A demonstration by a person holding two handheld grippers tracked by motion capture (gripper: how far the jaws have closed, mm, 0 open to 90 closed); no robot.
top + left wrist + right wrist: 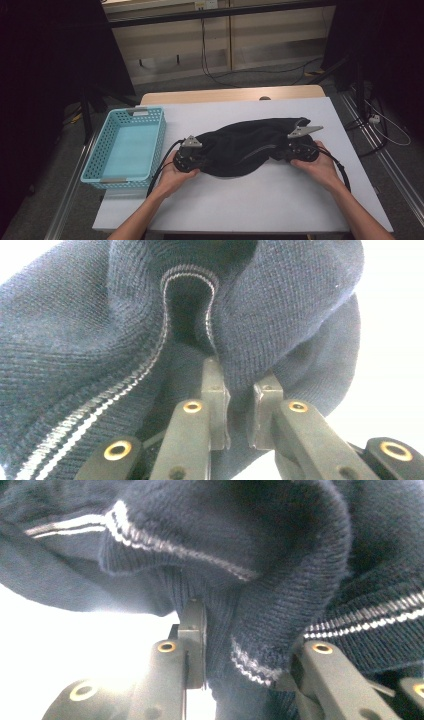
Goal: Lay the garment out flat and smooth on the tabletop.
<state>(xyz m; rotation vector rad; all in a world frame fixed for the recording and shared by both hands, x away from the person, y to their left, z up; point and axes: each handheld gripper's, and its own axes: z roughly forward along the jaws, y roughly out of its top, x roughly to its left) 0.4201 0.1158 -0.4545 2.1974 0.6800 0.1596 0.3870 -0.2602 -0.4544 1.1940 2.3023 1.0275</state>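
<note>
Turquoise plastic basket (pixel 127 145) at the left of the high view, sitting on the white table (pixel 260 200) with nothing in it, just beside the left hand (pixel 172 175) but not touching.

Next over, left gripper (pixel 197 159) at the left end of the dark navy knit sweater (pixel 245 145), grey plate on top, cable looping down toward the bottom of the frame. Up close in the left gripper view: left gripper (pixel 239 405) clamped on a fold of the sweater (pixel 90 340), jaws nearly together with knit pinched between them, thin white stripes running along a ribbed edge at lower left of that frame.

Sweater bunched in a long heap across the middle of the table, stretched between the two grippers.

Right gripper (pixel 292 150) at the sweater's right end, right hand (pixel 320 167) wrapped round it. In the right gripper view, right gripper (pixel 240 645) biting onto a thick roll of sweater (pixel 250 555) with a striped hem, jaws wider apart, fabric packed between them.
</note>
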